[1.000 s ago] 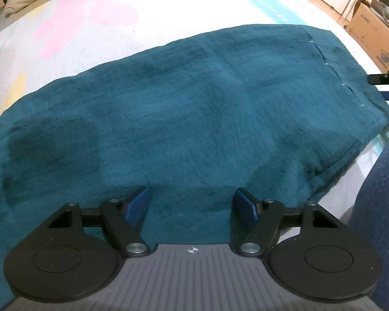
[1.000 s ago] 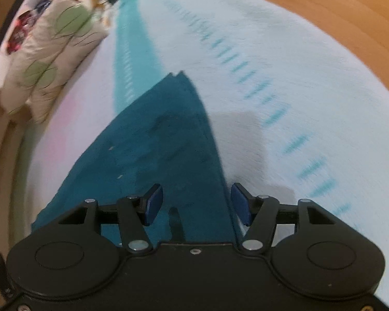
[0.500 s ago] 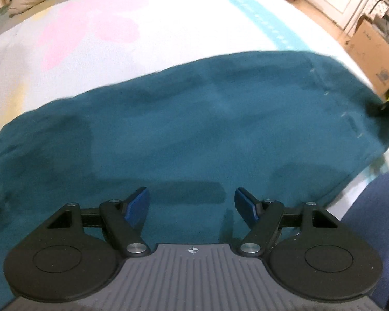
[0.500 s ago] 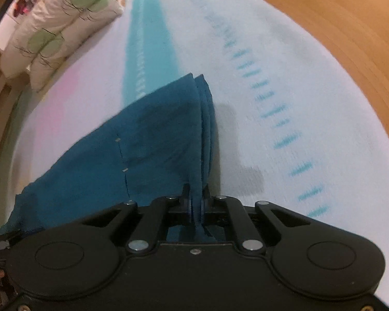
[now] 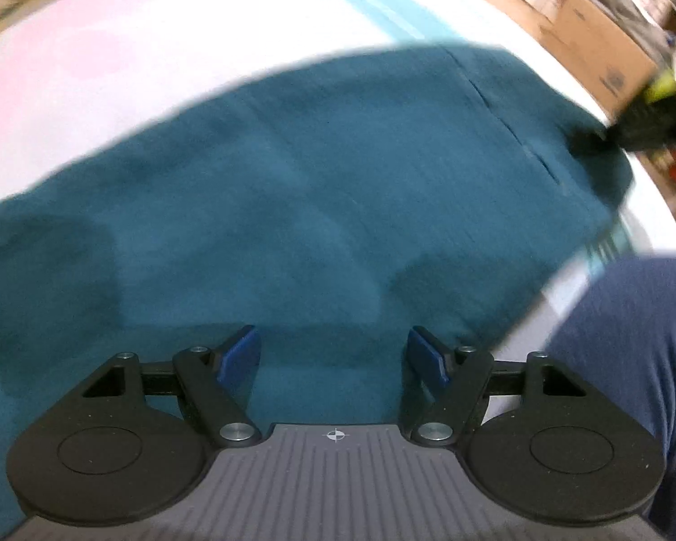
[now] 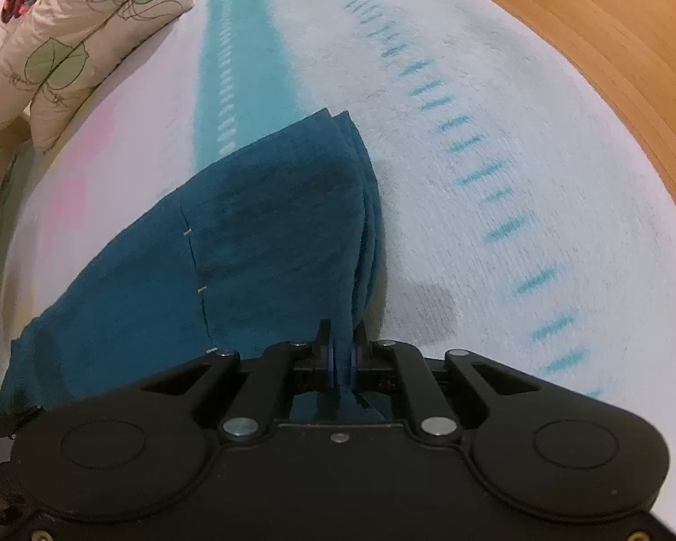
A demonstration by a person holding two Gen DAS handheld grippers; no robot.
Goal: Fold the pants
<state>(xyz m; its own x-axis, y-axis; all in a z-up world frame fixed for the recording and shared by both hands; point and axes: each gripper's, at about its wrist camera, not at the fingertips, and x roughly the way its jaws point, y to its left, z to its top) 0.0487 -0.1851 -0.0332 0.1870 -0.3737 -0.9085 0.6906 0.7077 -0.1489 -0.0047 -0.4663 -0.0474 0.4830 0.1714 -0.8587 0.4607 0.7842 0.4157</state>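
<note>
The teal pants [image 5: 320, 207] lie spread across a white blanket on the bed. My left gripper [image 5: 333, 354] is open and empty, hovering just above the cloth near its front edge. In the right wrist view the pants [image 6: 248, 243] show a stacked, layered edge. My right gripper [image 6: 343, 356] is shut on that edge and lifts it a little off the blanket. The right gripper also shows as a dark blur at the pants' far right end in the left wrist view [image 5: 608, 135].
The blanket [image 6: 495, 135] has a teal stripe and dashed lines. Pillows [image 6: 67, 45] lie at the back left. A wooden floor [image 6: 608, 22] lies beyond the bed. A cardboard box [image 5: 604, 45] stands at the right. A person's blue-clad leg [image 5: 631, 338] is at the right front.
My right gripper closed on the pants' layered edge and has raised it slightly. My left gripper stays open and has drifted a little over the cloth.
</note>
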